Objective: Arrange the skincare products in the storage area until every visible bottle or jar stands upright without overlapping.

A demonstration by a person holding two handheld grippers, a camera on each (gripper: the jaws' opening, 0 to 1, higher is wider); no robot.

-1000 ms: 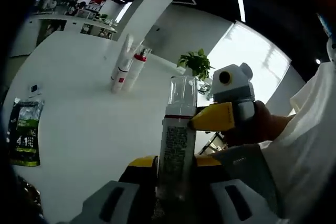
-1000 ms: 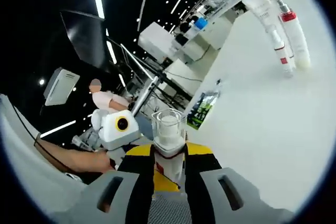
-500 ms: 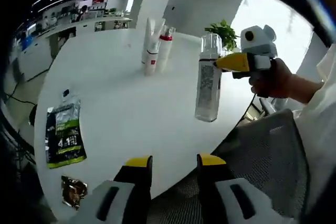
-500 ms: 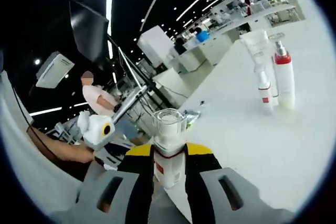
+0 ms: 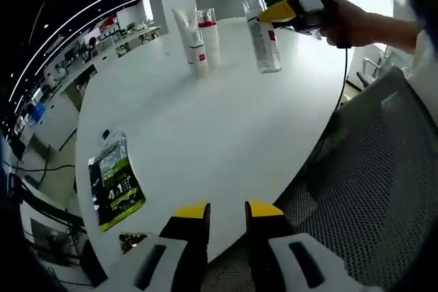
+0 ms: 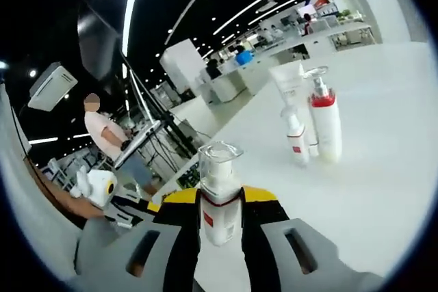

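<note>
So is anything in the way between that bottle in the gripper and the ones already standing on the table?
Nothing visible. The right gripper holds the clear-capped bottle, and only bare white table lies between it and the standing bottles.

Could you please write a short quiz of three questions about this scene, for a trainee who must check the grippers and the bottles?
1. True or false: the left gripper holds the clear-capped white spray bottle with the red band.
2. Which products stand together on the round white table?
A. a white squeeze tube, a small white bottle with a red label and a white pump bottle with a red collar
B. three glass jars
C. two blue cans
3. Fill in: the flat green and black pouch lies near the table's ____.

Key: 1. False; the right gripper holds it, above the table. 2. A. 3. edge.
</note>
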